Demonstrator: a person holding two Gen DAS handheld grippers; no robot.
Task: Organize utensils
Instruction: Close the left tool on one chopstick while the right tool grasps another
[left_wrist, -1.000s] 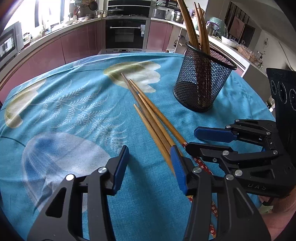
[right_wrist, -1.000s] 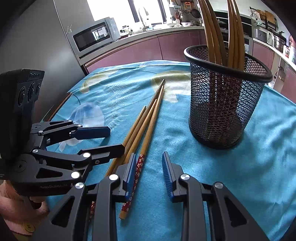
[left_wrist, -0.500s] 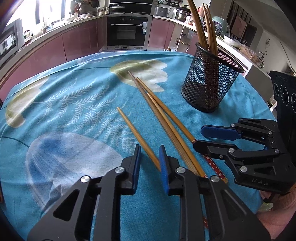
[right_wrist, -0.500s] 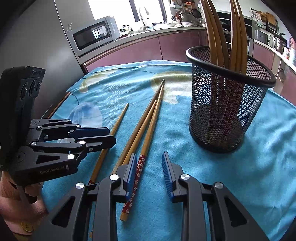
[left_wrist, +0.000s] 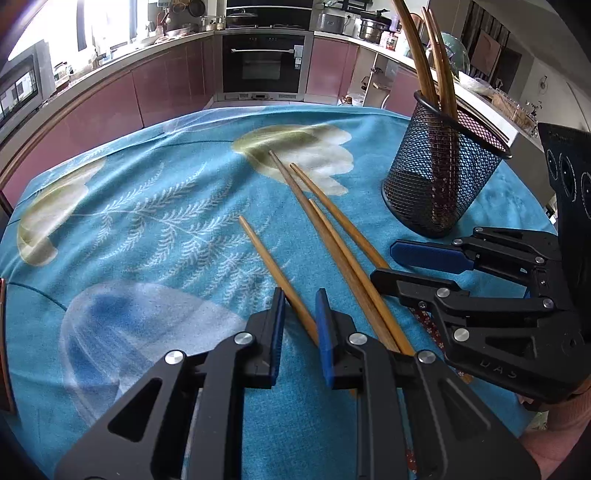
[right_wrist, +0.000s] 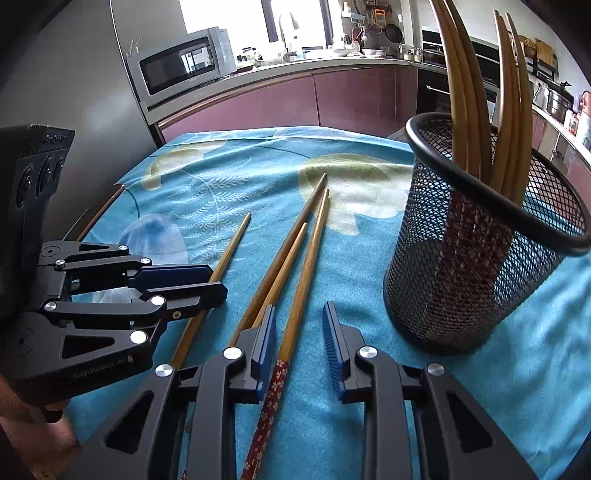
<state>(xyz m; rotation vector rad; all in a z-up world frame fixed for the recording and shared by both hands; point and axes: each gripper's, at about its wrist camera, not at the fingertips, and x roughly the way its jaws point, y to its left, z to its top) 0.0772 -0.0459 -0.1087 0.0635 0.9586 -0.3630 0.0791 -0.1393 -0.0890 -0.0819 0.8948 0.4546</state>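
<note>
Bamboo chopstick (left_wrist: 275, 271), lone, left of black mesh cup (left_wrist: 439, 181), pinched by left gripper (left_wrist: 299, 321). Right gripper (right_wrist: 299, 332) jaws apart, astride a floral-handled chopstick (right_wrist: 295, 317), not pinching it.

Table (left_wrist: 155, 206) under a cloth. Mesh holder (right_wrist: 476, 266) upright at far right, several chopsticks (right_wrist: 469, 88) standing in it. Left of the holder, three loose chopsticks (left_wrist: 332, 236) lie side by side on the cloth, running front to back. One single chopstick (left_wrist: 273, 273) lies apart, left of the three. Left tool (left_wrist: 299, 325) at the single chopstick's near end, which sits between its fingers. Right tool (right_wrist: 299, 339) over the near ends of the three. Kitchen counter and oven (left_wrist: 264, 64) behind the table.
</note>
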